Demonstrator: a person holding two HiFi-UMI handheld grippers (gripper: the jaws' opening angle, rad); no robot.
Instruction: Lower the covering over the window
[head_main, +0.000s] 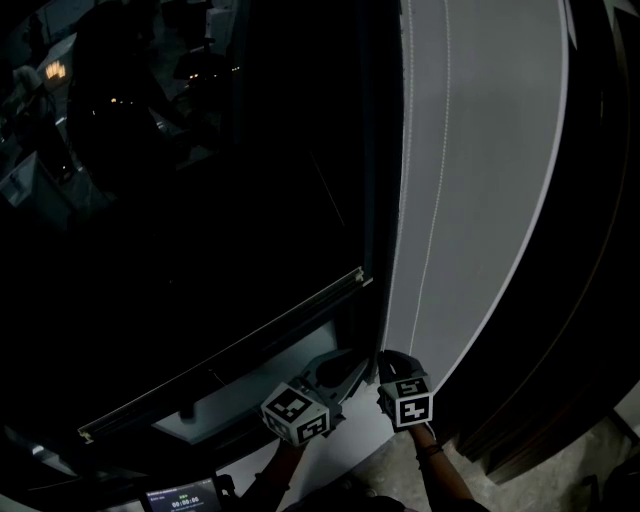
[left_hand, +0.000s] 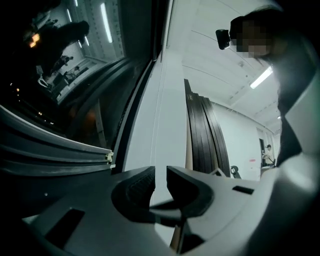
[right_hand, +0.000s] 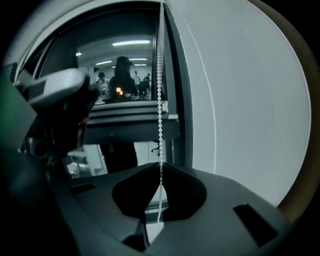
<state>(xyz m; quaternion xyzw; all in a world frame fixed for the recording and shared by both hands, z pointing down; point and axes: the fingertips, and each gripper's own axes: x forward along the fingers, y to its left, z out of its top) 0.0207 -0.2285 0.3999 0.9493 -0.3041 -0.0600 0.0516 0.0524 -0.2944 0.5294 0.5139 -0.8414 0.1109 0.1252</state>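
White bead chain (right_hand: 160, 90) pinched between the closed tips of the right gripper (right_hand: 159, 169), running straight up from them, a short length trailing back under the jaws. Left gripper (left_hand: 160, 176) just to the left of it, jaws a narrow gap apart, nothing between them, only pale wall (left_hand: 172, 100) ahead. Dark blind (head_main: 200, 200) up and to the left of both grippers, its bottom bar (head_main: 230, 355) a little above the pale ledge (head_main: 250, 385), bar's end close to the left gripper's tips. Dark stacked panels (left_hand: 205, 135) ahead and right of the left gripper.
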